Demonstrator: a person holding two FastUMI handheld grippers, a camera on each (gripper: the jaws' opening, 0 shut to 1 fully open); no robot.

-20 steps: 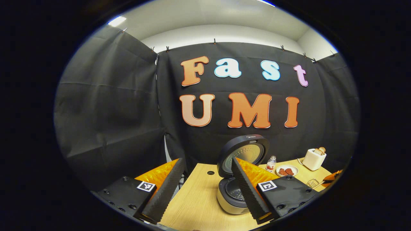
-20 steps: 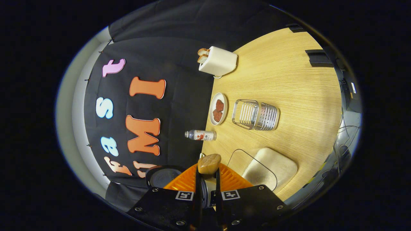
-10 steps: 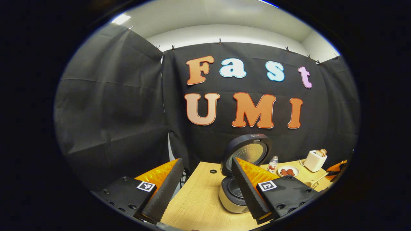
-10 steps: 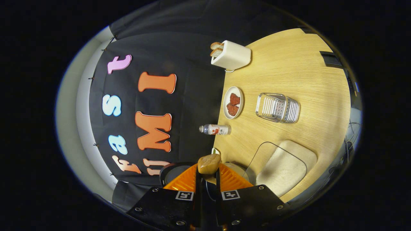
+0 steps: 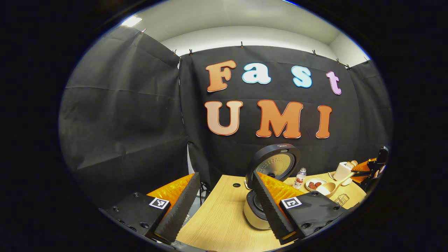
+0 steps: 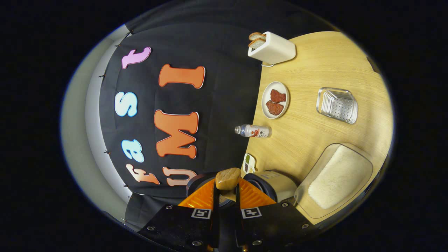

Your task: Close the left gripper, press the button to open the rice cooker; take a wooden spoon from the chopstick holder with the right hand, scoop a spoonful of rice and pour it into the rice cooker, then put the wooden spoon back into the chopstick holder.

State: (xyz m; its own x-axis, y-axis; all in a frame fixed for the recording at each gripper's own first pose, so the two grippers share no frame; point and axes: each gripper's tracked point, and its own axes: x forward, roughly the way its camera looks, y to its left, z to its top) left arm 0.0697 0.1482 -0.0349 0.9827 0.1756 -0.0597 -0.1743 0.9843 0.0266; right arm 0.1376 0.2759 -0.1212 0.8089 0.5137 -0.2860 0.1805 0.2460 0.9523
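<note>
The left gripper (image 5: 224,206) has its jaws spread wide and empty, near the open rice cooker (image 5: 257,210), its lid (image 5: 273,166) standing upright. The right gripper (image 6: 226,204) has its jaws pinched tight on the wooden spoon (image 6: 228,178); in the left gripper view the spoon's bowl (image 5: 323,189) hangs above the table (image 5: 220,224), well right of the cooker.

Judged from here, the spoon seems rolled sideways, so any rice in it could spill before it reaches the pot; a hasty swing might also knock the raised lid.

Between cooker and chopstick holder (image 6: 337,105) stand a small bottle (image 6: 253,131), a plate of red pieces (image 6: 275,100), the clear rice container (image 6: 336,180), and a toaster (image 6: 273,49) behind.
</note>
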